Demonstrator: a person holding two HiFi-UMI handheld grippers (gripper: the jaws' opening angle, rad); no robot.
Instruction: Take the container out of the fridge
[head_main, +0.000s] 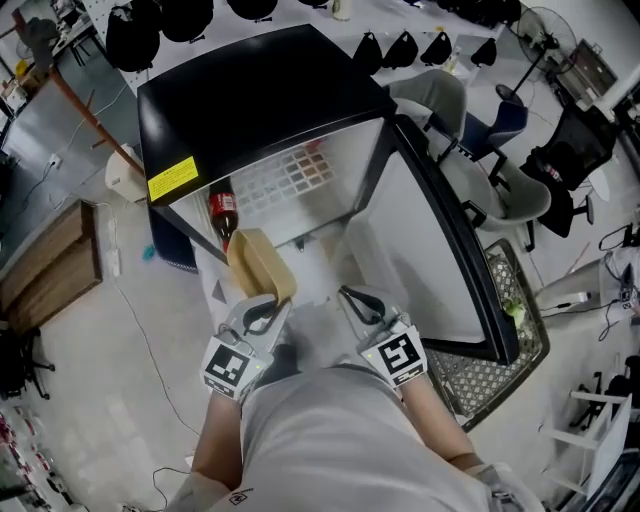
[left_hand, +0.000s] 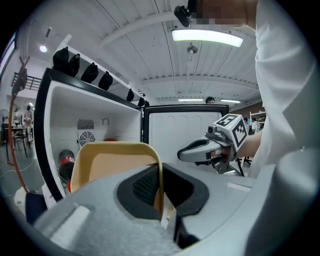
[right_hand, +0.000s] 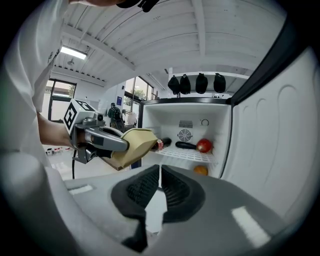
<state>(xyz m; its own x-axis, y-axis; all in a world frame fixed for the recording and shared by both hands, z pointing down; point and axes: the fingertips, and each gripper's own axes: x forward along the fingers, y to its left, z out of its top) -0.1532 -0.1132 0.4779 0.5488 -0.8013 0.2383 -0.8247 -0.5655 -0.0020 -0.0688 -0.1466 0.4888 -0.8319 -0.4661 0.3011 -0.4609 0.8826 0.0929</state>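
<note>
Left claw (left_hand: 161, 187): pinching the near wall of the tan container (head_main: 262, 266).
Container: in the air just outside the fridge (head_main: 250, 100) mouth, clear of its frame.
Right claw (right_hand: 160, 186): pressed together, empty, beside the container, not touching.
Door (head_main: 450, 250): swung wide right.
Bottle (head_main: 222, 212): on the fridge's left side, behind the container.

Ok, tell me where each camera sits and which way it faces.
Head view: on the person's head, facing steeply down onto the open fridge; torso and forearms show.
Left gripper view: on the left hand-held gripper, facing into the fridge, jaws shut on the container; right forearm shows.
Right gripper view: on the right hand-held gripper, facing into the fridge, jaws shut, empty; left forearm shows.
Shared: both gripper views show the fridge's inside and the container.
</note>
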